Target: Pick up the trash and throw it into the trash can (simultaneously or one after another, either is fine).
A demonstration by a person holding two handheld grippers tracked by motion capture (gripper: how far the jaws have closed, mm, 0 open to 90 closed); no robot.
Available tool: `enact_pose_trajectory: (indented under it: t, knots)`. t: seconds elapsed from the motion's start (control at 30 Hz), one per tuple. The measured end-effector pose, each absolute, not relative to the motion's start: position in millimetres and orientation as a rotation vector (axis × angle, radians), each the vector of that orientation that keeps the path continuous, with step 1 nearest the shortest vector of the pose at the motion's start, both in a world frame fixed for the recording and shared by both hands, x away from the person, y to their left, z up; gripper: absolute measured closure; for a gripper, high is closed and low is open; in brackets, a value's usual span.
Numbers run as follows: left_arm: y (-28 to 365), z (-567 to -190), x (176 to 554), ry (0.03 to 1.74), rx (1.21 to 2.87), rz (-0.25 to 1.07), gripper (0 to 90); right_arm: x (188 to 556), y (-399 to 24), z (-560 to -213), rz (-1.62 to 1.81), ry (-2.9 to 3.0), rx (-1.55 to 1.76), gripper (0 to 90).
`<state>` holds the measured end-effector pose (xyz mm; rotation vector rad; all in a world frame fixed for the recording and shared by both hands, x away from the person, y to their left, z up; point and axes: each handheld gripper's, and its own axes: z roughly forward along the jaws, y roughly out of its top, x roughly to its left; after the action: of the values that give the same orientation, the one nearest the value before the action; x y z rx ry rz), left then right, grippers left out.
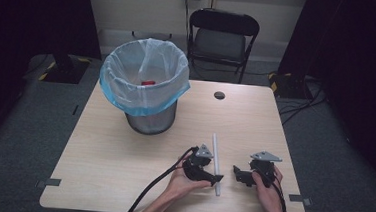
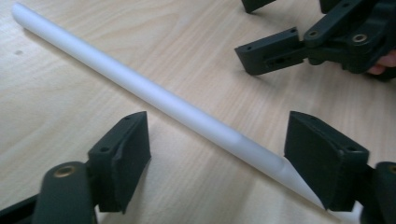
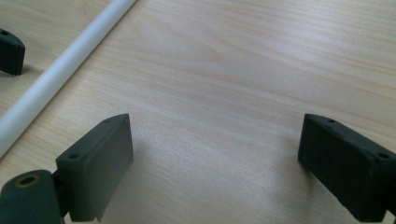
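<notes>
Plainly, the tube (image 2: 154,95) is slim, white, matte.

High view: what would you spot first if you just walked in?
A big bin with a blue bag stands at the table's far left. Near the front edge a white tube lies flat, and the left gripper straddles its near end, open, with the right gripper beside it.

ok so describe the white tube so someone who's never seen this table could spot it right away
On the wooden table, look toward the near edge, in front of the lined bin. The white tube lies flat there between the open jaws of the left gripper, the right gripper beside it. It is the one long, thin, plain white thing there.
</notes>
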<state>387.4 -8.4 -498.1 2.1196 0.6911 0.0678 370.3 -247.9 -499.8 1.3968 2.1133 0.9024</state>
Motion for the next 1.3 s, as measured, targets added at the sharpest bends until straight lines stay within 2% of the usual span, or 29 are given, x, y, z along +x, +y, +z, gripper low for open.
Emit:
enact_pose_trajectory:
  t: [0.03,0.4,0.63,0.93,0.97,1.0,1.07,1.1,1.3]
  knots:
    - [-10,-498,386,0.676,2.144,0.12,24.6,370,-248,-500,0.903,2.113,1.397,9.4]
    - [-11,-498,382,0.626,2.194,0.222,30.6,370,-248,-500,0.902,2.113,1.397,9.4]
    - [-1,-497,383,0.621,2.206,0.274,42.6,370,-248,-500,0.903,2.113,1.397,9.4]
    - [11,-495,386,0.613,2.21,0.264,68.0,370,-248,-500,0.903,2.113,1.398,9.4]
    - [13,-496,387,0.618,2.203,0.255,68.0,370,-248,-500,0.903,2.113,1.397,9.5]
    - [15,-495,389,0.618,2.204,0.254,73.1,370,-248,-500,0.903,2.113,1.397,9.4]
    - [16,-495,389,0.614,2.21,0.252,74.3,370,-248,-500,0.903,2.113,1.398,9.4]
    - [18,-496,390,0.62,2.197,0.257,78.0,370,-248,-500,0.903,2.113,1.398,9.5]
    - [20,-496,393,0.631,2.189,0.237,79.3,370,-248,-500,0.902,2.113,1.398,9.5]
